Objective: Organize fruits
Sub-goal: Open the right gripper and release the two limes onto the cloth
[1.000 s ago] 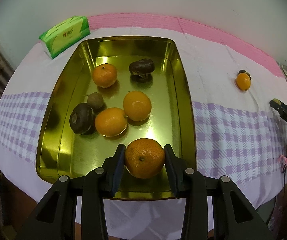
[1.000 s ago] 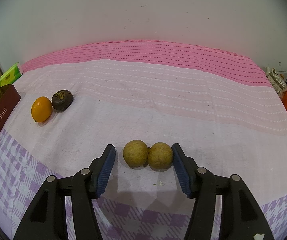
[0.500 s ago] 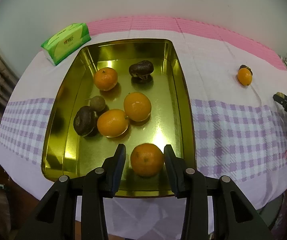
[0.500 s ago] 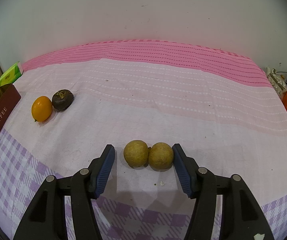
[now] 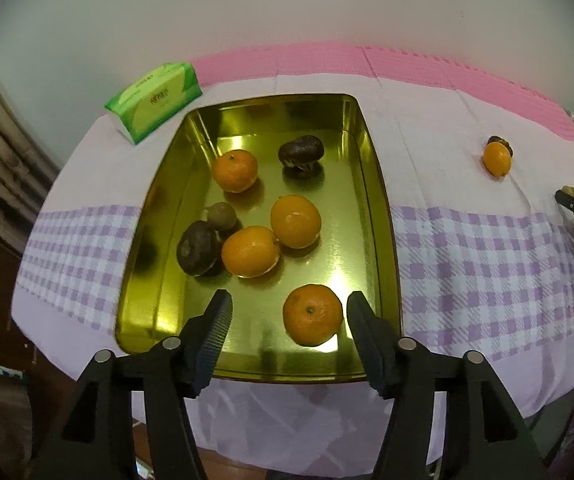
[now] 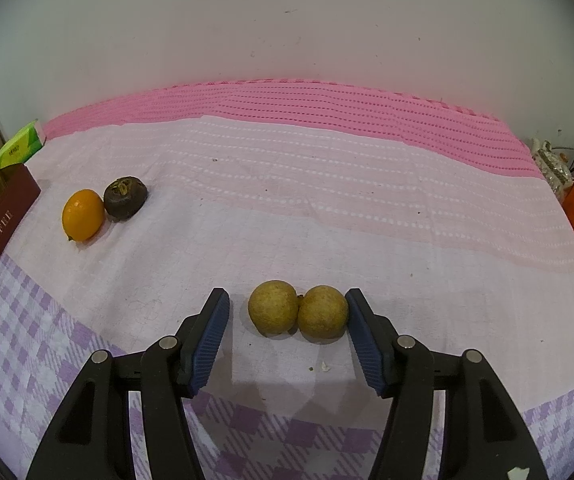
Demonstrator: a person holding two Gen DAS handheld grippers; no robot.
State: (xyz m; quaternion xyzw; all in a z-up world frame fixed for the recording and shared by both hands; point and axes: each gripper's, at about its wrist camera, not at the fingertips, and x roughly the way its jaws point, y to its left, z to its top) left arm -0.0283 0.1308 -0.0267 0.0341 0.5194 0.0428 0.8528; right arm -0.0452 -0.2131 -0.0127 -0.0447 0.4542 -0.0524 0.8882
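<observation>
The counter (image 6: 327, 208) is wearing a cloth, pink at the far edge and purple-checked at the near one. A gold tray (image 5: 383, 216) is lying on it, directly ahead of the left jaws. A green tissue pack (image 5: 153, 100) is sitting beyond the tray, to the left. Two tan round fruits (image 6: 297, 312) are resting, touching each other, between the right jaws. An orange fruit (image 6: 83, 214) and a dark fruit (image 6: 125, 198) are lying together, far to the left of those jaws.

Gold metal tray (image 5: 379, 216) on the counter (image 5: 467, 248), green tissue pack (image 5: 155, 100) behind its left corner. Nearest orange mandarin (image 5: 313, 314) in the tray between my left hand-held gripper (image 5: 289, 322) fingers. Two tan round fruits (image 6: 297, 310) touching, between my right hand-held gripper (image 6: 287, 324) fingers.
</observation>
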